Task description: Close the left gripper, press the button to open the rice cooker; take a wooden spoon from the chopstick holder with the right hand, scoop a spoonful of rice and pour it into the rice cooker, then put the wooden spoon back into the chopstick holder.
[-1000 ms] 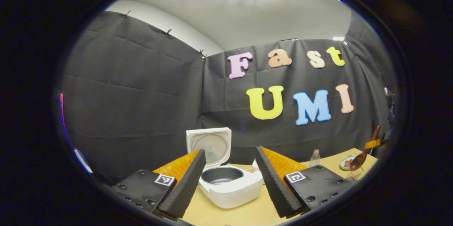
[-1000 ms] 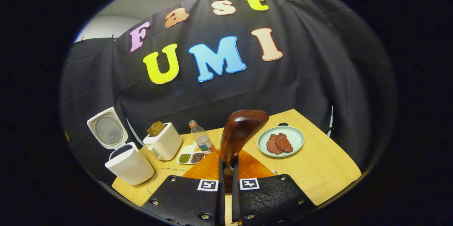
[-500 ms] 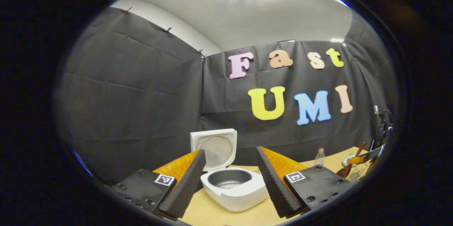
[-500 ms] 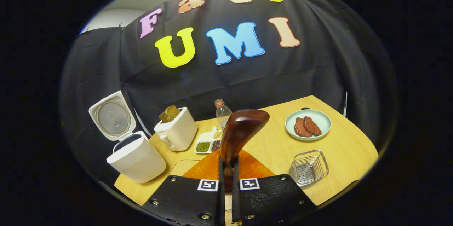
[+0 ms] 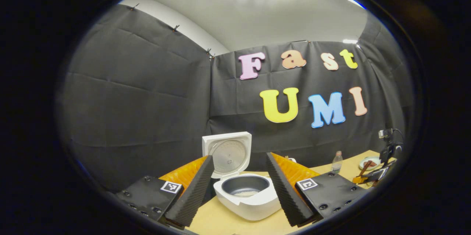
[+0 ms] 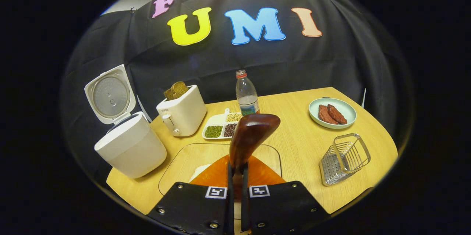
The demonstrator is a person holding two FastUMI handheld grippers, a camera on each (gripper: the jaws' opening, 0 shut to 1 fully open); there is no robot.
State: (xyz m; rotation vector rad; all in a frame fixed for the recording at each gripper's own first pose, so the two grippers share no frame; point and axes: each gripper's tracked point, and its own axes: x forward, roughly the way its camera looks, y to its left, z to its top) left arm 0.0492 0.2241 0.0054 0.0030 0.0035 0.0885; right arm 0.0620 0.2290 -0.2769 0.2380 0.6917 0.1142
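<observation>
One wooden table (image 6: 305,146) carried everything ahead of the two grippers. The biggest thing on it was the white rice cooker (image 6: 130,148), which in the right gripper view stood ahead and far to the left of the right gripper (image 6: 235,191), its lid (image 6: 108,95) swung up and back. In the left gripper view the same rice cooker (image 5: 250,200) sat just ahead of the left gripper (image 5: 239,187), framed in the gap between the fingers, with its dark inner pot (image 5: 245,185) open to view and something pale at the bottom. That gripper's fingers stood spread wide apart and touched nothing.

Ahead-left of the right gripper, beyond the cooker, stood a white toaster (image 6: 182,115) with brown slices in its slots. A clear glass tray (image 6: 191,161) lay directly beneath and ahead of the right gripper. To its right stood the wire chopstick holder (image 6: 344,159), with no utensils seen in it. A plate (image 6: 333,113) of meat lay farther off to the right, and a clear bottle (image 6: 246,95) stood straight ahead, with a divided dish (image 6: 222,128) of beans just in front of it.

The right gripper's fingers were pressed together on the handle of the wooden spoon (image 6: 252,137), whose bowl rose ahead above the tray.
</observation>
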